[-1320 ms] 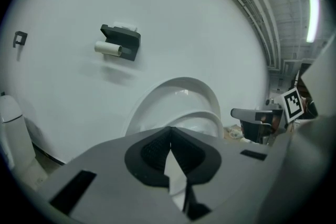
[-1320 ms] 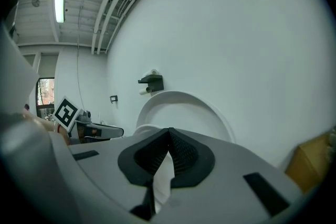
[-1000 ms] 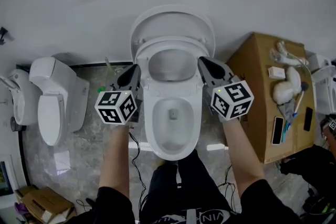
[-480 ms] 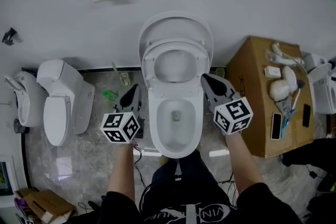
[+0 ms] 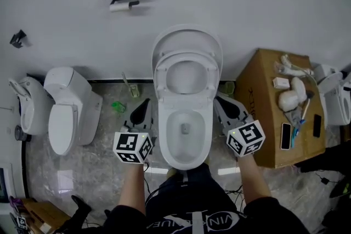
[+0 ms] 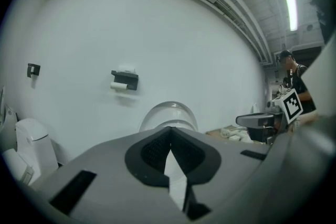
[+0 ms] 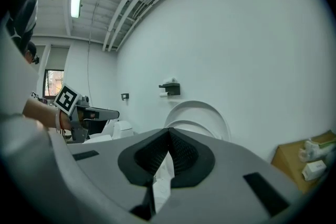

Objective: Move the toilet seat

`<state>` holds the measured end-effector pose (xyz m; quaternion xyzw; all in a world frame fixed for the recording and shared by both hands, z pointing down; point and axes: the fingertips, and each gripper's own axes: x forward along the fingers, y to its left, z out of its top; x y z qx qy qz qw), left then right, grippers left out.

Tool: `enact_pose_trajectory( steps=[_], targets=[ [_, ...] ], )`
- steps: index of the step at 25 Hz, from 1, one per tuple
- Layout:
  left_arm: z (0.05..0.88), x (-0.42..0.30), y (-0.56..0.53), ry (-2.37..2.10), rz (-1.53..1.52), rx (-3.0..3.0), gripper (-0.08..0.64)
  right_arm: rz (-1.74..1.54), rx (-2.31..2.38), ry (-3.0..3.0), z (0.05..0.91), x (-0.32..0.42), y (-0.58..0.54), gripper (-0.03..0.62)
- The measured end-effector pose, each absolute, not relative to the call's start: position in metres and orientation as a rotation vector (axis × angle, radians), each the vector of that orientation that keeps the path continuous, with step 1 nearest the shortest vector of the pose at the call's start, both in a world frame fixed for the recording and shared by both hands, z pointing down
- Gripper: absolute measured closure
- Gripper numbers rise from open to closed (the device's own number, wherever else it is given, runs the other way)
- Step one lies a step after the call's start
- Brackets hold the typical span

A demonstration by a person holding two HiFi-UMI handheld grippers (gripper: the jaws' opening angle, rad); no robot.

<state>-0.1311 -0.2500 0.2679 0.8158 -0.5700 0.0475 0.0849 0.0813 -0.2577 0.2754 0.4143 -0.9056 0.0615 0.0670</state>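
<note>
The toilet seat [image 5: 162,75] stands raised against its lid [image 5: 186,36] at the white wall [image 5: 258,3], at 12 o'clock from the bowl [image 5: 165,140]. The left gripper [image 5: 146,101] at 8 o'clock and the right gripper [image 5: 218,98] at 4 o'clock flank the bowl, jaws closed on nothing. On the grey marbled floor [image 5: 104,153], a second toilet [image 5: 68,112] stands at 9 o'clock and a cardboard box [image 5: 262,101] at 3 o'clock.

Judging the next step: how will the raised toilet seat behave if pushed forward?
The toilet seat looks like rigid glossy plastic: probably stiff, perhaps slippery. It leans up against the lid, apparently hinged at the bowl's rear, so a push would likely swing it down, possibly slamming.
</note>
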Motion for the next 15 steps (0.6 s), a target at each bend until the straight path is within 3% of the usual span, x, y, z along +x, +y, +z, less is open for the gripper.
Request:
enact_pose_trajectory(
  steps=[15],
  targets=[
    [0.224,-0.129,-0.201,-1.76,0.118,2.525,0.557,0.124,1.278,-2.788,0.239,0.08,-0.213,0.581]
  ],
)
